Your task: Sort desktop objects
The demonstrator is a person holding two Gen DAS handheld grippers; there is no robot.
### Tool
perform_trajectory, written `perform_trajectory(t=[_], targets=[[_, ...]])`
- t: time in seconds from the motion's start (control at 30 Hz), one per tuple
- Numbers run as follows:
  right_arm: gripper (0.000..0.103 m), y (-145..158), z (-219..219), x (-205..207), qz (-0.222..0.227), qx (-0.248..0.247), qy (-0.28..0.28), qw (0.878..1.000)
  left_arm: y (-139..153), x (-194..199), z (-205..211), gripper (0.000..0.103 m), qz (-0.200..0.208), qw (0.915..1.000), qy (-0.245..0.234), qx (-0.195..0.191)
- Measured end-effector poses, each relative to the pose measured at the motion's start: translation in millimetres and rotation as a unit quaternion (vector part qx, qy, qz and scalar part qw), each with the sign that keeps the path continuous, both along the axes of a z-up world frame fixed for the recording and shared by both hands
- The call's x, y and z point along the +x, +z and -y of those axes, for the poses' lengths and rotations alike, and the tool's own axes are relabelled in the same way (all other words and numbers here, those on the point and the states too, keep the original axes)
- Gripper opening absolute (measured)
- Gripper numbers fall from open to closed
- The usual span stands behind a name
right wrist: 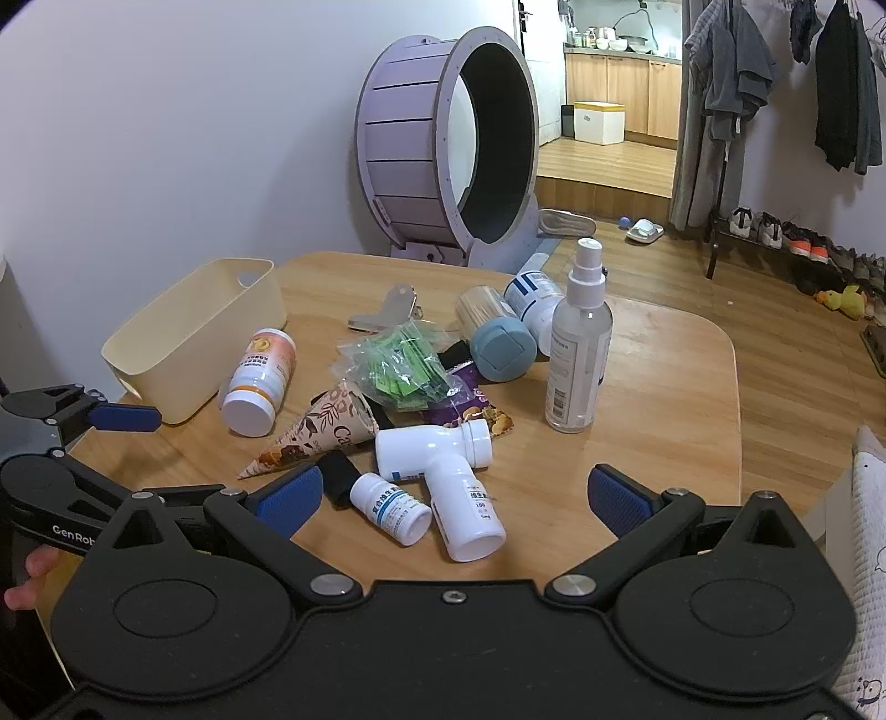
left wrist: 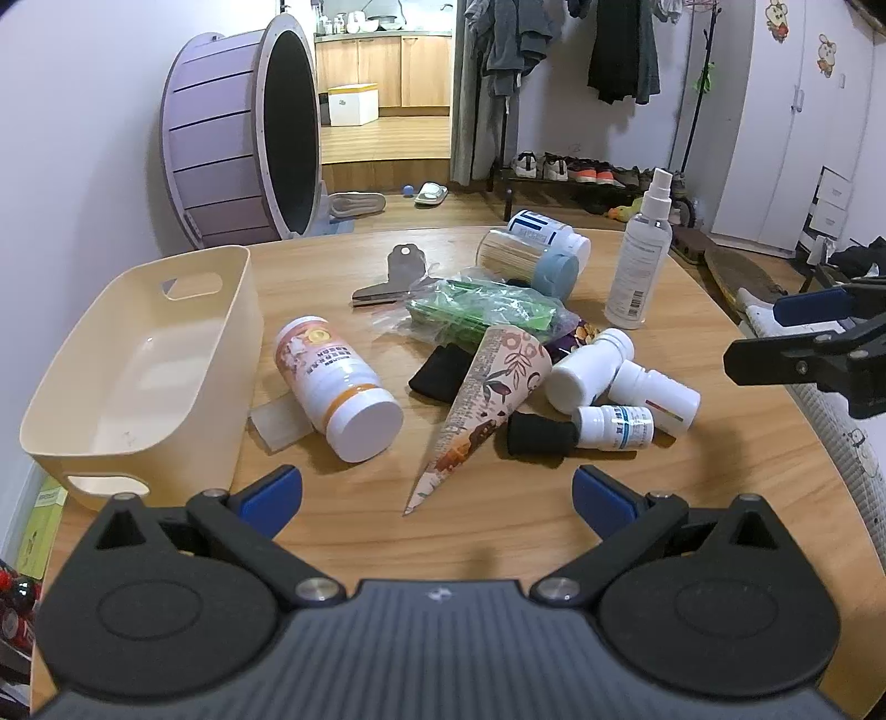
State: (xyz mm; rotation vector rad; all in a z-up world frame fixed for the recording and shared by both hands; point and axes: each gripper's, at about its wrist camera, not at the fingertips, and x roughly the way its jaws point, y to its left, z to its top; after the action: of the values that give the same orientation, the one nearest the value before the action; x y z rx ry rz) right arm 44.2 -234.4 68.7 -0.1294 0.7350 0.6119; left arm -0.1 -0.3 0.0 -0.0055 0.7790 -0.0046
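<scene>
Purple cat wheel [right wrist: 443, 149] being stood against the wall; clothes [left wrist: 515, 44] being hung over the shoe rack [left wrist: 576, 177].

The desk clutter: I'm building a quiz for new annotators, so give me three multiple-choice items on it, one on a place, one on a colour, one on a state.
1. Where does the cream bin sit on the table?
A. At the left edge
B. In the middle of the pile
C. Beside the spray bottle

2. What colour is the cap of the toothpick jar?
A. Red
B. Blue-grey
C. Yellow

3. How does the spray bottle stand?
A. Lying flat
B. Upside down
C. Upright

Answers:
1. A, the bin lies at the left edge, apart from the pile.
2. B, its cap faces the right wrist camera, blue-grey.
3. C, it stands on its base, nozzle on top, while the pill bottles around lie down.
</scene>
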Motion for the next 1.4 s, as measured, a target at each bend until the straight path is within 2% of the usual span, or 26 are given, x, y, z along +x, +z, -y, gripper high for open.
perform_trajectory(t=[0.27, 0.63, 1.4], targets=[[0.103, -0.4, 3.2, -0.5, -0.003, 0.006, -0.002, 1.0, 0.4, -1.6, 3.3, 0.103, 0.01, 0.9998, 0.003, 0.016], [0.103, 1.8, 0.2, 1.2, -0.001, 0.001, -0.002, 1.0, 1.9, -0.4, -1.4, 0.103, 0.008, 1.0, 0.002, 0.004], [0.103, 0.7, 4.3, 0.7, 0.002, 0.006, -0.003, 1.0, 2.2, -2.6, -0.3, 0.103, 0.01, 0.9998, 0.002, 0.016]])
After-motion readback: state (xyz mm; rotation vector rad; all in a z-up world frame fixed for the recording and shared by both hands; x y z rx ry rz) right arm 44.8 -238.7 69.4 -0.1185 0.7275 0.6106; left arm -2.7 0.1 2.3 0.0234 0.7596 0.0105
